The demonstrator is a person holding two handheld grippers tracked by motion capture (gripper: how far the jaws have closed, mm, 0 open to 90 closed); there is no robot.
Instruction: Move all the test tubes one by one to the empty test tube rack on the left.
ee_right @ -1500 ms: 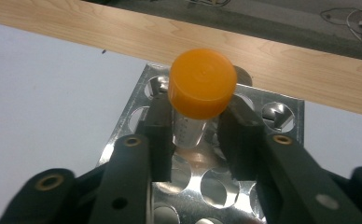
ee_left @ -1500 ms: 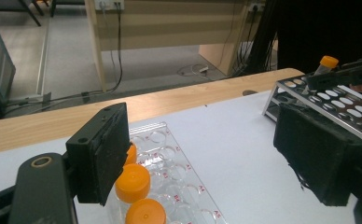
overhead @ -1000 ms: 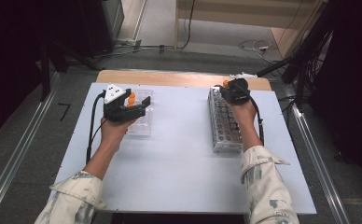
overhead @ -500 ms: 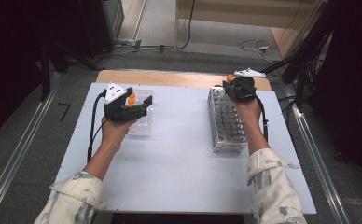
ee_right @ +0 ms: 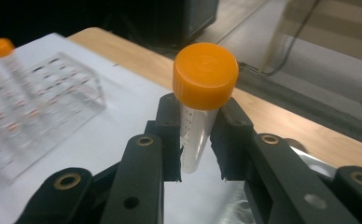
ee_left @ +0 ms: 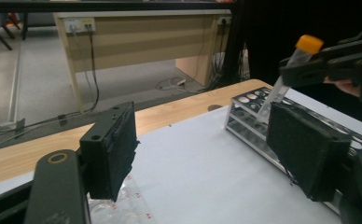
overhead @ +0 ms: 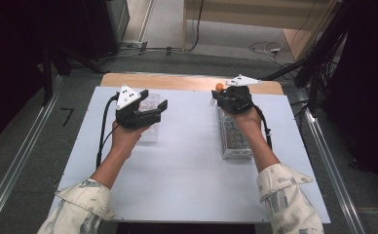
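Observation:
My right gripper (overhead: 216, 96) is shut on a clear tube with an orange cap (ee_right: 205, 74), held upright above the far end of the metal tube rack (overhead: 236, 139). The same tube (ee_left: 308, 44) hangs over that rack (ee_left: 247, 114) in the left gripper view. My left gripper (overhead: 158, 111) hovers over a clear plastic bag (ee_left: 123, 207) on the left of the white table (overhead: 187, 170). Its jaws (ee_left: 202, 149) have just been closing a little, but they stand open with nothing between them.
A clear rack (ee_right: 34, 109) holding orange-capped tubes stands on the table's left part, blurred in the right gripper view. The table's wooden far edge (overhead: 177, 81) runs behind both grippers. Cables and a desk lie on the floor beyond. Metal rails flank the table.
The right gripper has risen with the orange-capped tube, lifting it up from the rack and shifting slightly left. The left gripper has drifted a little to the right.

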